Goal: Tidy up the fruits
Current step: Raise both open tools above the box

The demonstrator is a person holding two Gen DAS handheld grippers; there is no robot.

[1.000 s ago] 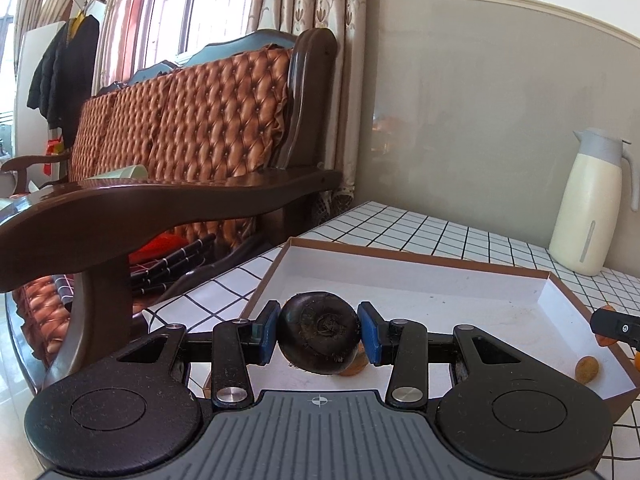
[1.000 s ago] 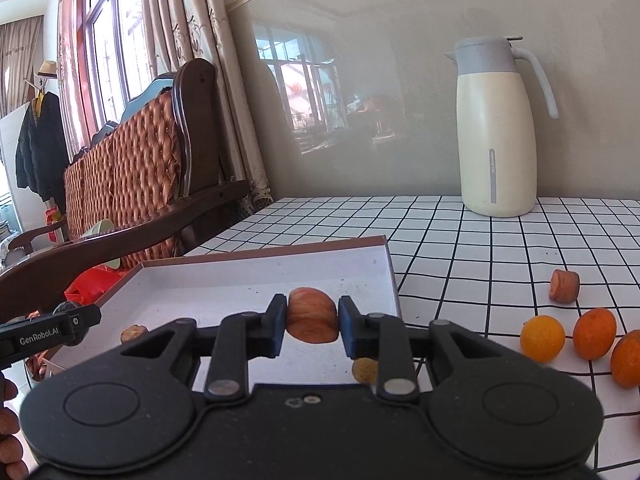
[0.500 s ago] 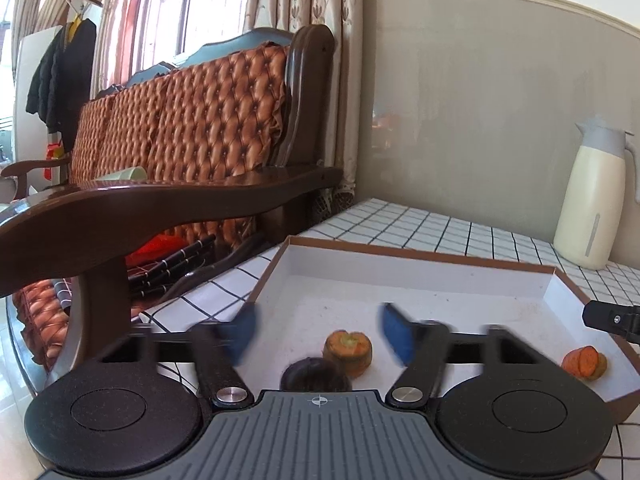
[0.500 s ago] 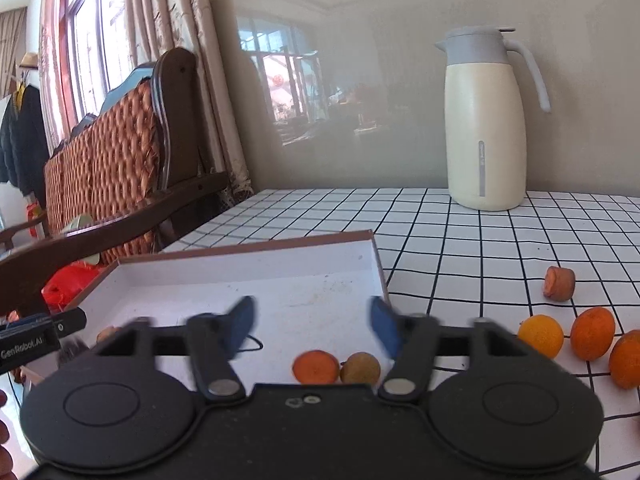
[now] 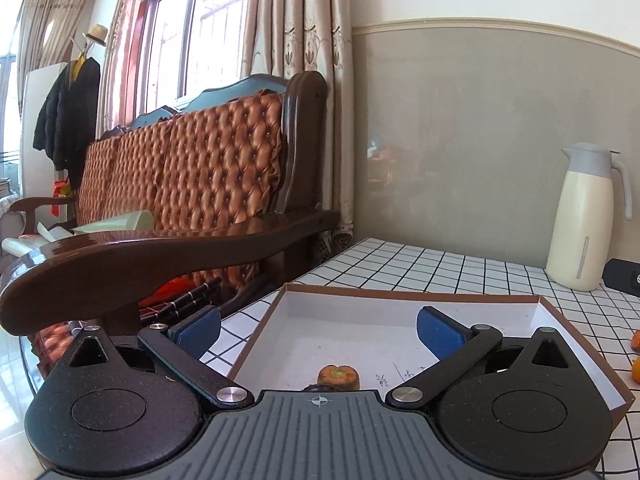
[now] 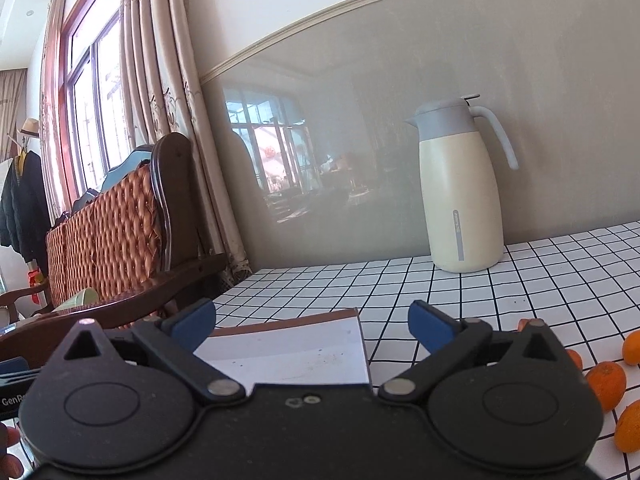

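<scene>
Fruits and box. One orange-fleshed fruit (image 5: 338, 376), short and flat-topped with a dark mark at its centre, was seen lying on the white floor of the box (image 5: 404, 294), near its front edge. Just in front of it a dark rounded thing (image 5: 320, 388) was largely hidden by the gripper body and could not be identified. The box was shallow, brown-rimmed and white inside, with dark specks and scribbles on its floor. It was set on a table (image 6: 400, 280) covered in a white cloth gridded with black lines.

Loose fruit. Outside the box, in the right wrist view, three oranges (image 6: 606, 384) were counted in full on the cloth at the right. Two further orange pieces were partly hidden behind the gripper. All were round with dimpled skin.

Grippers. The left gripper (image 5: 319, 327) was held over the near part of the box, its blue pads spread wide with nothing between them. The right gripper (image 6: 311, 326) was likewise spread wide and empty, above the box's right corner.

Writing. The letters "GenR" were read on a dark part at the left edge of the right wrist view; the rest was cut off. Small lettering on the jug (image 6: 460, 196) was too small to be read.

Surroundings. One cream jug with a grey lid was stood against the wall; one tufted sofa (image 5: 208, 160) was placed beside the table.
</scene>
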